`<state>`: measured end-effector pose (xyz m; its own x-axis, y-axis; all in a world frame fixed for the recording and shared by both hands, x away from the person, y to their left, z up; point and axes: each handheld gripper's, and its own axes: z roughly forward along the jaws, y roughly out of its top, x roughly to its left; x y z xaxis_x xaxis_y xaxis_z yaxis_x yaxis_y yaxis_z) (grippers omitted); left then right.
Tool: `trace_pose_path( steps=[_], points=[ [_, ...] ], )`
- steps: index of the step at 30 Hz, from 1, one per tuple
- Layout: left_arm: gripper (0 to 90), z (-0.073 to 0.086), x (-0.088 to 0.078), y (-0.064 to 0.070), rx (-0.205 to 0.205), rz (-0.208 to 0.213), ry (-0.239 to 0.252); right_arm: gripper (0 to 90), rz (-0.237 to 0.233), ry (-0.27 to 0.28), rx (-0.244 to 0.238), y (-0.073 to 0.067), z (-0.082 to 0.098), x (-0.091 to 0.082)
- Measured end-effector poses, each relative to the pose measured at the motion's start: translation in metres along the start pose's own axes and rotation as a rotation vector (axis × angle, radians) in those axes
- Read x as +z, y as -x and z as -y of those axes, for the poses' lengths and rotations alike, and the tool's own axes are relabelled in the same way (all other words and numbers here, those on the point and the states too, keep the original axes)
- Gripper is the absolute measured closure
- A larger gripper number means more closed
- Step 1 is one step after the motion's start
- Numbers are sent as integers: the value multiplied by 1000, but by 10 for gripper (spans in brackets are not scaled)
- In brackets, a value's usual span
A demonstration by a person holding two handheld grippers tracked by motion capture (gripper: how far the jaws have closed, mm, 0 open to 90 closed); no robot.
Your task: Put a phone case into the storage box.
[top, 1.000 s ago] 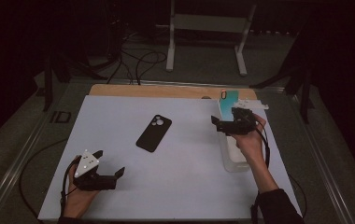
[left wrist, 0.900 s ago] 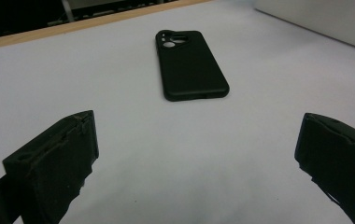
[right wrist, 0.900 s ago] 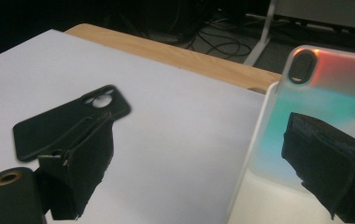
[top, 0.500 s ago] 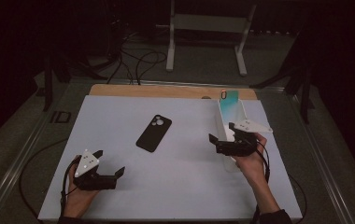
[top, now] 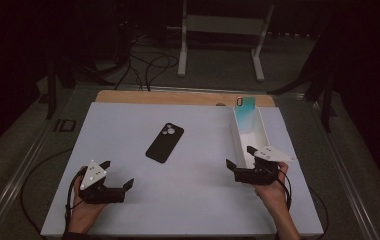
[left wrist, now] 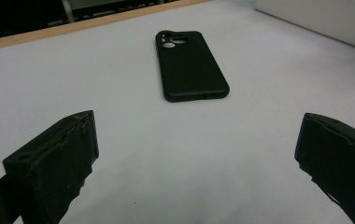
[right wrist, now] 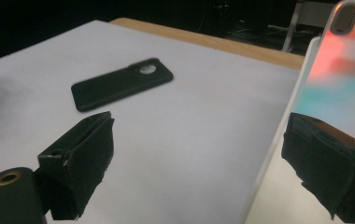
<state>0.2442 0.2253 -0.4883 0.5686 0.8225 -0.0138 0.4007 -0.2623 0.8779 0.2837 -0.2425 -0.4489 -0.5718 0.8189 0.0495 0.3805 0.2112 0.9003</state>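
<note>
A black phone case lies flat, camera cut-outs up, in the middle of the white table sheet. It shows ahead of my left jaws and to the far left of my right ones. A long white tray stands at the right, and a teal-backed phone leans at its far end. My left gripper rests open at the near left, holding nothing. At the tray's near end my right gripper is open and holds nothing, one jaw over the tray.
A wooden strip borders the table's far edge. Behind it stand a white frame's legs and loose cables on the dark floor. A metal rail runs along the left side.
My right gripper has drawn back along the tray from its far end to its near end. The teal phone stays leaning in the tray. The left gripper has not moved.
</note>
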Motion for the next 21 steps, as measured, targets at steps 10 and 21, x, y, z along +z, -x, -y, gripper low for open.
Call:
trace_pose_path(
  steps=[10,21],
  points=[
    [2,-3,-1,-1,-8,0,17,94,-7,29,-3,2,19,-9],
    [1,-13,1,2,-13,-4,22,94,-7,43,-5,3,27,-9]
  ],
)
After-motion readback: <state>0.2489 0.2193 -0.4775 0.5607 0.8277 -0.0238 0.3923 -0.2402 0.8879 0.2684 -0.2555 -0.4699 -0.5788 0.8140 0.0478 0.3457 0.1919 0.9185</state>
